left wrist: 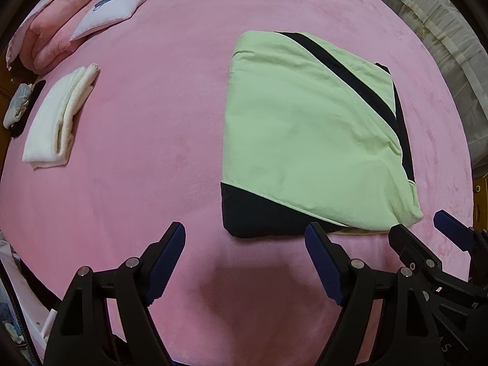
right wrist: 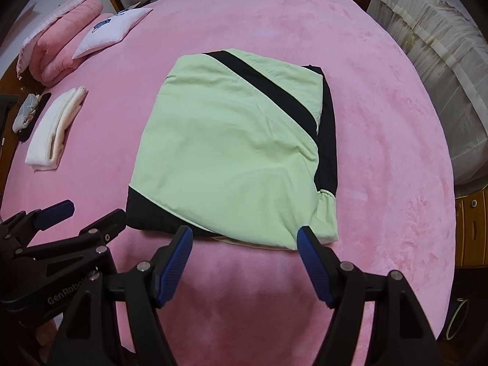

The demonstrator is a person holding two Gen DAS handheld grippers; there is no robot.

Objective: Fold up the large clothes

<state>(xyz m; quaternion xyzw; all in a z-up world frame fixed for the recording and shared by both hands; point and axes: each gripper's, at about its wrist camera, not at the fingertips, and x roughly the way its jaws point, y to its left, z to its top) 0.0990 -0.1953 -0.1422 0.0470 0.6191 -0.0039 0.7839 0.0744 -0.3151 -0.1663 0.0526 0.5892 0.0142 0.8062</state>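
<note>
Green-and-black jacket [right wrist: 231, 155] lies folded flat on the pink bed [right wrist: 381, 122] — left gripper [left wrist: 245, 260] and right gripper [right wrist: 245, 262] hover just short of its near edge, fingers spread, holding nothing.

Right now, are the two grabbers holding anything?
Left gripper: open, holding nothing.
Right gripper: open, holding nothing; the folded green-and-black garment lies just ahead.

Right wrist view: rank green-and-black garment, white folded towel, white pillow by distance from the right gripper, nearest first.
From the right gripper, jaws open and empty:
1. green-and-black garment, folded, straight ahead, its near edge just beyond the fingertips.
2. white folded towel, off to the left, mid bed.
3. white pillow, far left, leaning on the pink folded quilt.
</note>
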